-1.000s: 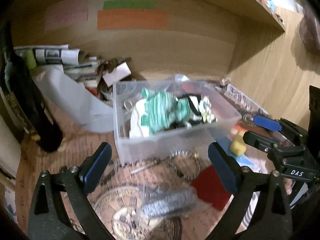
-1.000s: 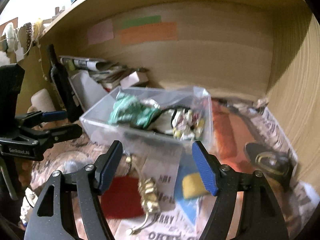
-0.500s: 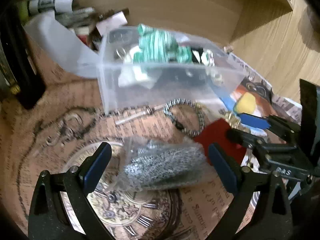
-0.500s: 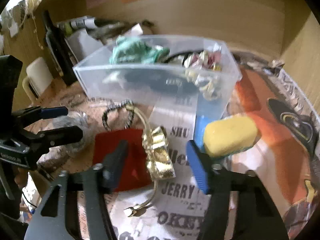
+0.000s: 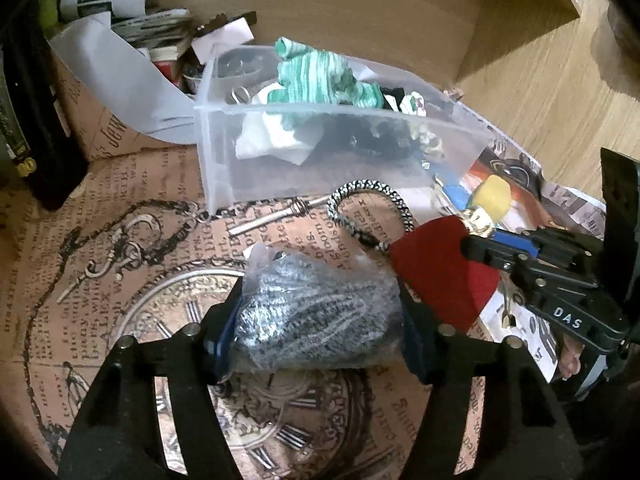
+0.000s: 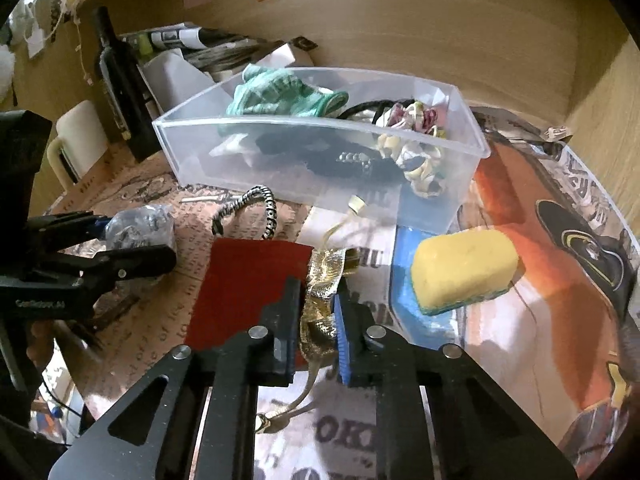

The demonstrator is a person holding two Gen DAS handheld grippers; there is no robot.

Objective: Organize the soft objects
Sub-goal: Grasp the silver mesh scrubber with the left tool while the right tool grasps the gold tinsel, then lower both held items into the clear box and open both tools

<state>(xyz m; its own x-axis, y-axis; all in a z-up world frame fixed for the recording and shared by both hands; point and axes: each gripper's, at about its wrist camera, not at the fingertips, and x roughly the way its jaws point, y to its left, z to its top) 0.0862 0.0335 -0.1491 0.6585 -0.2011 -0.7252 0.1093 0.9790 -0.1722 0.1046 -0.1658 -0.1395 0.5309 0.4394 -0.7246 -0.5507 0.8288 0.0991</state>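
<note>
My left gripper (image 5: 318, 330) is shut on a clear bag of grey yarn (image 5: 316, 316) lying on the clock-print paper; the bag also shows in the right wrist view (image 6: 138, 228). My right gripper (image 6: 318, 320) is shut on a gold fabric bow (image 6: 322, 292) with a gold cord, next to a red felt sheet (image 6: 244, 288). A clear plastic bin (image 5: 332, 160) behind holds green knit cloth (image 5: 320, 78), white cloth and floral scrunchies (image 6: 416, 160). A yellow sponge (image 6: 462, 268) lies right of the bow.
A black-and-white cord loop (image 5: 368, 208) lies in front of the bin. A dark bottle (image 6: 120, 80), papers (image 5: 120, 8) and a white mug (image 6: 76, 144) stand at the back left. A wooden wall (image 6: 440, 32) rises behind and right.
Both grippers moved down and forward. The left closed on the yarn bag. The right closed on the gold bow.
</note>
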